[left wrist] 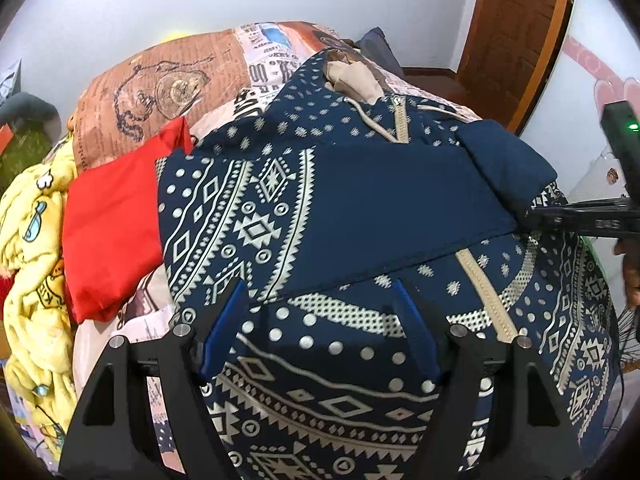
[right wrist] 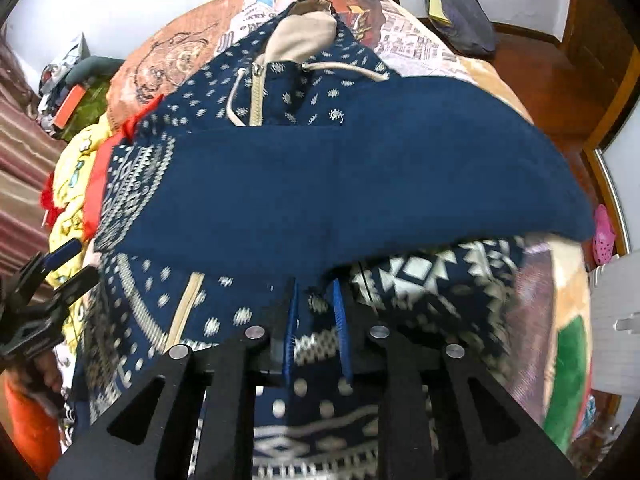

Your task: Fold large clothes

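Note:
A navy hoodie [left wrist: 248,216] with a white geometric print lies front-up on the bed, its beige zipper [left wrist: 486,292] closed and its beige-lined hood [right wrist: 304,36] at the far end. One plain navy sleeve [right wrist: 340,184] is folded across the chest. My left gripper [left wrist: 320,288] hovers open over the lower front, nothing between its blue pads. My right gripper [right wrist: 315,282] sits just below the sleeve's near edge, its pads a narrow gap apart with no cloth pinched. Each gripper also shows at the edge of the other view: the right gripper [left wrist: 580,220] and the left gripper [right wrist: 60,260].
A red cloth [left wrist: 116,220] and a yellow cartoon blanket [left wrist: 32,240] lie left of the hoodie on the newspaper-print bedspread [left wrist: 160,80]. A wooden door [left wrist: 516,20] stands at the back right. A dark bag [right wrist: 464,12] and a pink shoe [right wrist: 602,232] rest on the floor.

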Tool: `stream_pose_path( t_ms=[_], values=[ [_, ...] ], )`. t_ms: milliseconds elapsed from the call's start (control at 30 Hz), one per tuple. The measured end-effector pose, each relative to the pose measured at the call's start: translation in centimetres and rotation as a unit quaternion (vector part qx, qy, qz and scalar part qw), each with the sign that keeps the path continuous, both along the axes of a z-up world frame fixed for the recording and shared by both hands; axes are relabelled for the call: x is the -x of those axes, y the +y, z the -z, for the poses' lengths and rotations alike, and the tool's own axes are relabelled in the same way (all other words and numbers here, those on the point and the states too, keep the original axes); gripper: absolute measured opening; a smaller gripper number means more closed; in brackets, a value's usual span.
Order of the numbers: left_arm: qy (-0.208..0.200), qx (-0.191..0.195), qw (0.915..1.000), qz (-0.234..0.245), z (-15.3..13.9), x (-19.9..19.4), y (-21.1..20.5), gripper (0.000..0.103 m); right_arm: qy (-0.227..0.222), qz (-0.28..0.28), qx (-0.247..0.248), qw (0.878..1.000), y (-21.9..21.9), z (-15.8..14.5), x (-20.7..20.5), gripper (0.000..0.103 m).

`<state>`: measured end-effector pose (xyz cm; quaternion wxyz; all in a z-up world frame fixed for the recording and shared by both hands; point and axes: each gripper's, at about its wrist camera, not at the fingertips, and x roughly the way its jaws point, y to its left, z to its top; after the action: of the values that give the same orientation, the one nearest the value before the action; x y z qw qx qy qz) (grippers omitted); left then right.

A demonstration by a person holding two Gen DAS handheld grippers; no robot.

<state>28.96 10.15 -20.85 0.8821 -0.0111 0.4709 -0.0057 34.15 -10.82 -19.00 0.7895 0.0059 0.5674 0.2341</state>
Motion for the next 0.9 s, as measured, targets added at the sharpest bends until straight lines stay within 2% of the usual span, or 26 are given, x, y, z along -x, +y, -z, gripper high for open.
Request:
stream_pose_path(
  t_ms=[100,167,267,433,567,700,767,900],
  values=[
    [-0.005,0.001,1.0000,0.006,-0.4,-0.7,-0.8,0.074,-0.027,0.007,-0.001,1.000,-1.2,-1.8,0.7,0.033],
    [-0.010,0.000,0.9999,0.011,-0.7,-1.2,-1.5,0.074,-0.051,0.027,-0.011,0.998,-2.5,-2.9,0.9,0.047],
    [-0.015,-0.004,0.9997,0.019,-1.0,-1.8,-2.5,0.074,-0.071,0.076,-0.037,0.994,-5.3,-4.2,0.6,0.056],
    [-0.021,-0.005,0.9992,0.034,-1.4,-2.6,-4.1,0.074,-0.045,0.176,-0.080,0.980,-10.6,-3.2,-1.4,0.057],
    [-0.018,-0.004,0.9990,0.041,-1.2,-2.9,-4.9,0.074,-0.003,0.254,-0.101,0.962,-14.9,0.2,-3.3,0.057],
    [-0.009,-0.008,0.9991,0.041,-0.6,-3.1,-5.2,0.074,0.051,0.308,-0.152,0.938,-17.1,3.7,-4.7,0.057],
    [-0.004,-0.008,0.9993,0.037,-0.3,-3.2,-5.0,0.074,0.060,0.332,-0.169,0.926,-17.8,5.2,-5.6,0.057],
    [0.004,-0.010,0.9995,0.029,0.2,-3.2,-4.5,0.074,0.064,0.364,-0.186,0.910,-18.6,6.4,-7.2,0.057]
  ],
)
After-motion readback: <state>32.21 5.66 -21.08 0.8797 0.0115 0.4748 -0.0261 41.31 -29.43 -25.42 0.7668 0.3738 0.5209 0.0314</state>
